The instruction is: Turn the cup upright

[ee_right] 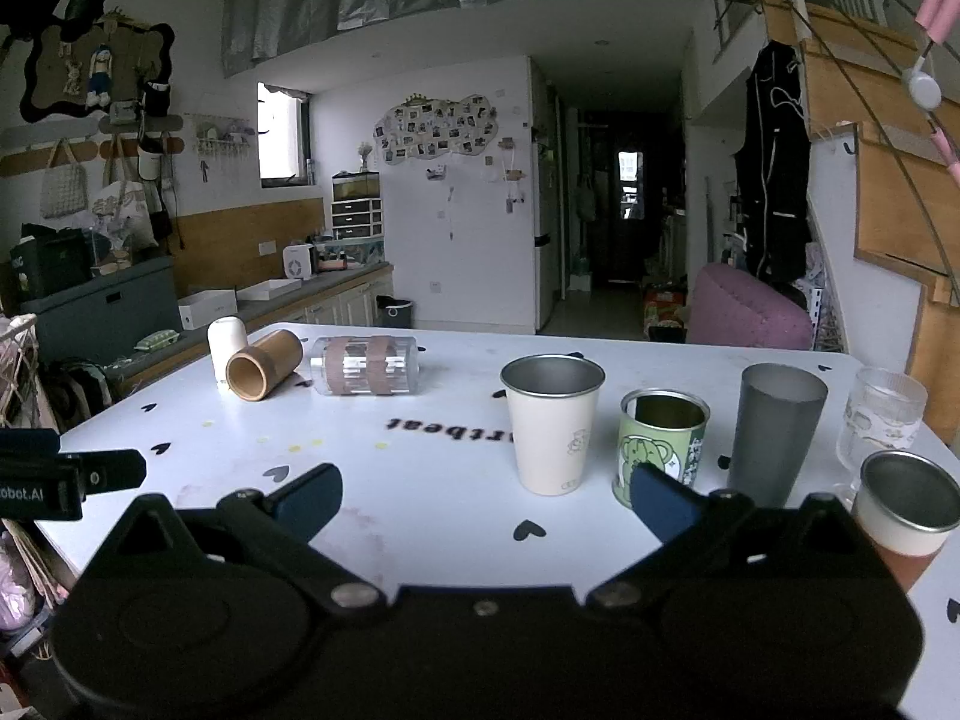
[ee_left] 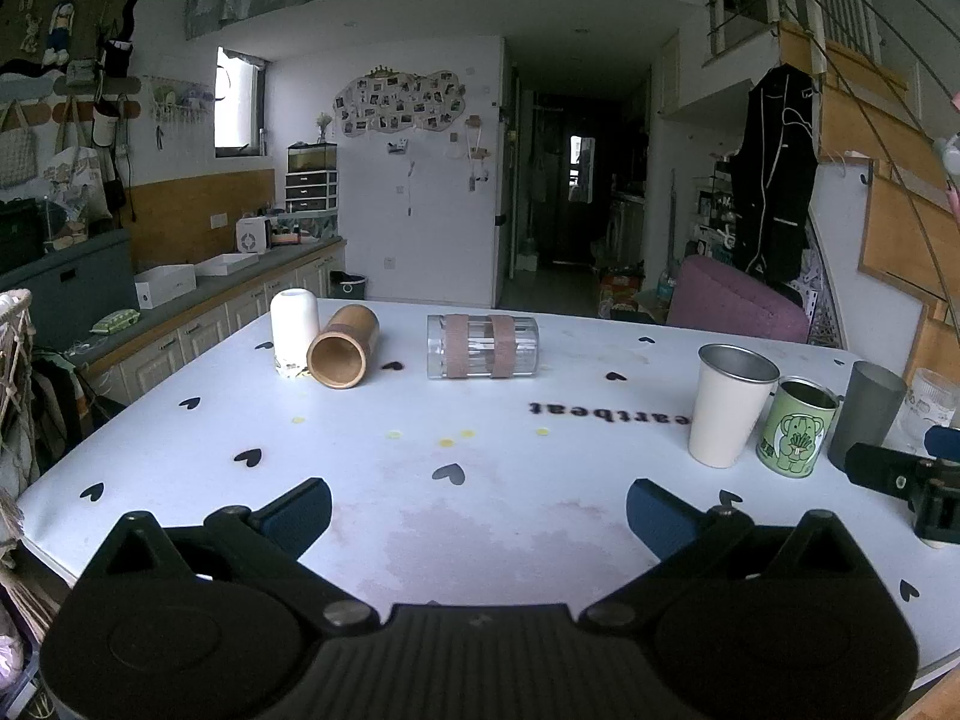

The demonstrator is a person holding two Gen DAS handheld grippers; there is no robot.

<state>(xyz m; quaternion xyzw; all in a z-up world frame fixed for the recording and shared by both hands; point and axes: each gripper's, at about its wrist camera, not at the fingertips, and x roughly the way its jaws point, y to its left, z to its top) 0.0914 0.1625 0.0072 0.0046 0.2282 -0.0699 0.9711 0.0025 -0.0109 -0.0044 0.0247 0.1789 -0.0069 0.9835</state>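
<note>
- Lying on their sides far ahead of the left gripper: a tan bamboo cylinder cup, mouth turned back toward the gripper, and a clear ribbed glass cup with two brown bands, crosswise just right of it. Probably the ones waiting to be righted.
- Standing mouth-down, touching the bamboo cup's left side: a white rounded cup.
- Standing upright, near and ahead-right of the right gripper: a cream metal-lined tumbler, green cartoon tin, grey tumbler, ribbed glass goblet, small steel-rimmed cup; likely finished already.
- Hovering low over the white heart-printed desk, both grippers spread wide, holding nothing.
- Reaching well forward and slightly left being needed for either tipped cup.
</note>
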